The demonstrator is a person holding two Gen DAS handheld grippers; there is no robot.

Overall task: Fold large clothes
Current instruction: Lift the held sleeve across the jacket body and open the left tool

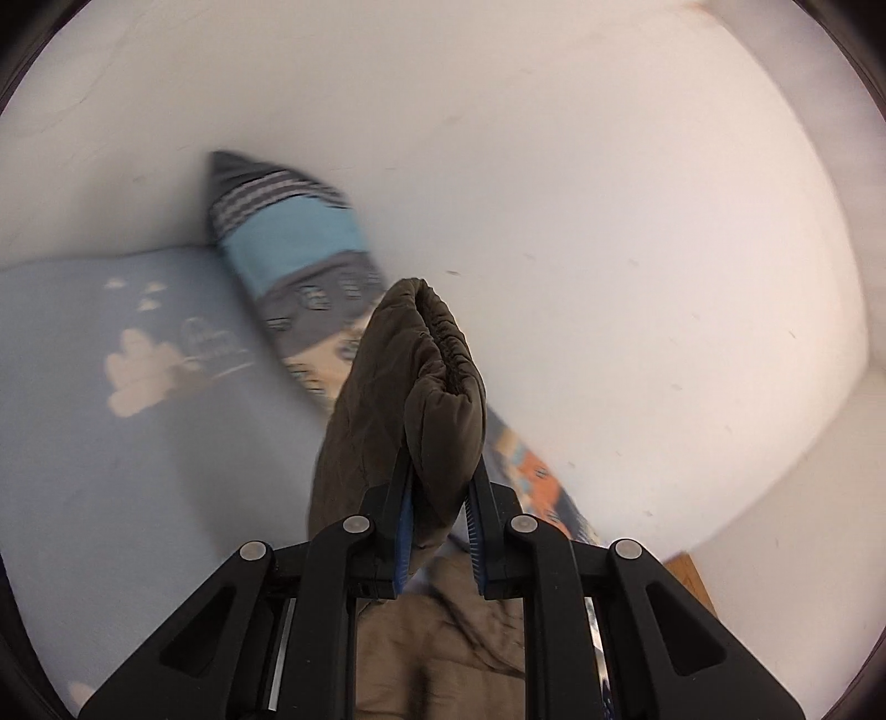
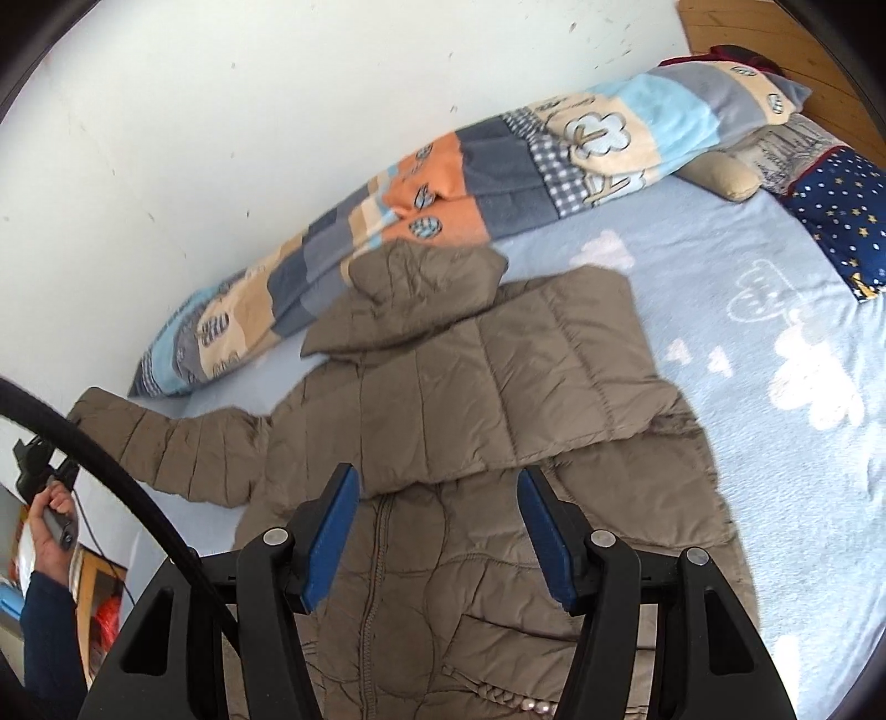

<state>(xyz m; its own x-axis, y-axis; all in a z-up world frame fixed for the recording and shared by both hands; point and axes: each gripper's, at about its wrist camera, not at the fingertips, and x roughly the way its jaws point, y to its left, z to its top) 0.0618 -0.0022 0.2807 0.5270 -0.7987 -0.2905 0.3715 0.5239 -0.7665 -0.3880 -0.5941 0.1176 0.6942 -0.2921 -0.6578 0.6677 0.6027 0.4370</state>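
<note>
A brown quilted hooded jacket (image 2: pixel 443 581) lies front-up on the light blue bed sheet (image 2: pixel 775 332). One side is folded across its chest (image 2: pixel 526 376), and the hood (image 2: pixel 426 277) points toward the wall. My right gripper (image 2: pixel 437 476) hovers open over the zip, with nothing between its blue pads. The other sleeve (image 2: pixel 177 443) stretches out to the left. My left gripper (image 1: pixel 443 471) is shut on that sleeve's elastic cuff (image 1: pixel 437 354) and holds it lifted, with the fabric bulging up between the fingers. The rest of the jacket (image 1: pixel 443 637) hangs blurred below.
A rolled patchwork blanket (image 2: pixel 443 183) lies along the white wall (image 2: pixel 221 138). Pillows (image 2: pixel 841 216) and a wooden headboard (image 2: pixel 747 27) are at the top right. A black cable (image 2: pixel 127 487) crosses the lower left, and beside it a person's hand (image 2: pixel 50 515) grips a handle.
</note>
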